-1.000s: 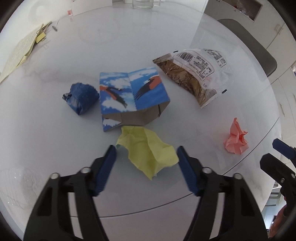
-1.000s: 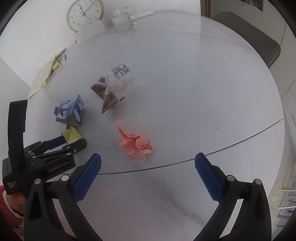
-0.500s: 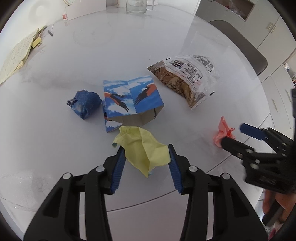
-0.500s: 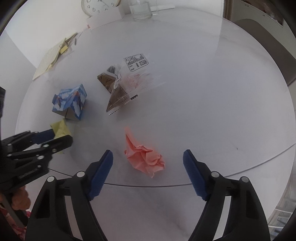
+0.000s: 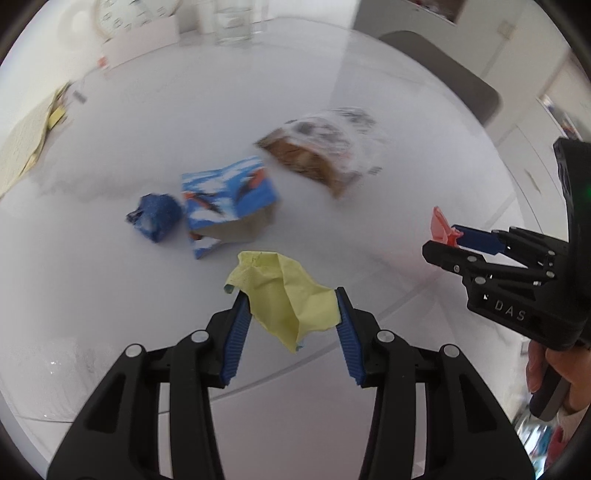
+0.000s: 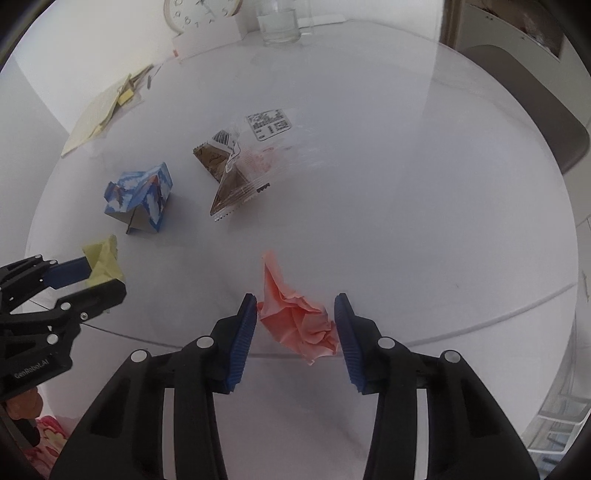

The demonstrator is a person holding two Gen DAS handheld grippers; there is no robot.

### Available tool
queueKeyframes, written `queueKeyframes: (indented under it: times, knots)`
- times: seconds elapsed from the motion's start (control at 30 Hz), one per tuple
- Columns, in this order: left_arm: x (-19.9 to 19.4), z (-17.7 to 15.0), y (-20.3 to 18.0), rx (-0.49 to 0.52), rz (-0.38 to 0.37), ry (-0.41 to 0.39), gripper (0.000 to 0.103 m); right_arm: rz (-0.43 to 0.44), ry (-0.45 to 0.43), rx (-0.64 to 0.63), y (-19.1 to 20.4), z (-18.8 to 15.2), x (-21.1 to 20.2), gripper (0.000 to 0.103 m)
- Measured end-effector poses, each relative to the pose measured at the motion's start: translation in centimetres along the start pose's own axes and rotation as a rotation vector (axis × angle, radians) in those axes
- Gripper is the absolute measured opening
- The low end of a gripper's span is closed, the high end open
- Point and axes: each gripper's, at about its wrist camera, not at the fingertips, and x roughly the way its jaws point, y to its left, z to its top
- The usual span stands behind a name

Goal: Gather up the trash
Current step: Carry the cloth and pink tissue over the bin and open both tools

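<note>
A crumpled yellow paper (image 5: pixel 284 295) hangs a little above the white round table (image 5: pixel 92 266), with my left gripper (image 5: pixel 290 291) shut on it. In the right wrist view a crumpled pink paper (image 6: pixel 299 325) lies near the table's front edge between the pads of my right gripper (image 6: pixel 295 299). Its jaws are closing and both pads touch the paper. Each gripper also shows in the other's view, the left gripper (image 6: pixel 107 277) with the yellow paper (image 6: pixel 103 262) and the right gripper (image 5: pixel 441 240) with the pink paper (image 5: pixel 441 225).
A blue printed box (image 5: pixel 229 199), a dark blue crumpled ball (image 5: pixel 157 216) and a brown-and-clear snack wrapper (image 5: pixel 321 155) lie mid-table. A glass (image 6: pixel 279 22), a clock (image 6: pixel 199 11) and papers (image 6: pixel 99 110) sit at the back. A chair (image 6: pixel 535 103) stands at right.
My left gripper closed on the yellow paper and lifted it off the table. My right gripper came down around the pink paper and its jaws narrowed onto it.
</note>
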Motion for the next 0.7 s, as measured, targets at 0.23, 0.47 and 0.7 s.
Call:
queueKeyframes:
  times: [0.23,0.47,0.7]
  knots:
    - [-3.0,-2.3,-7.0,0.208,-0.131,-0.012,0.044,-0.056,-0.057,0.164,-3.0,-8.0,-7.2,0.044]
    - [-4.8,-8.9,-16.4,0.460,-0.288,0.049,0.044,-0.139,-0.072,0.371,-5.6,-18.8,-12.8,0.045]
    - [-5.2,-16.5,-23.3,0.653,-0.404,0.164,0.044,-0.201,-0.050,0.557,-7.0,-30.1,-16.3,0.045]
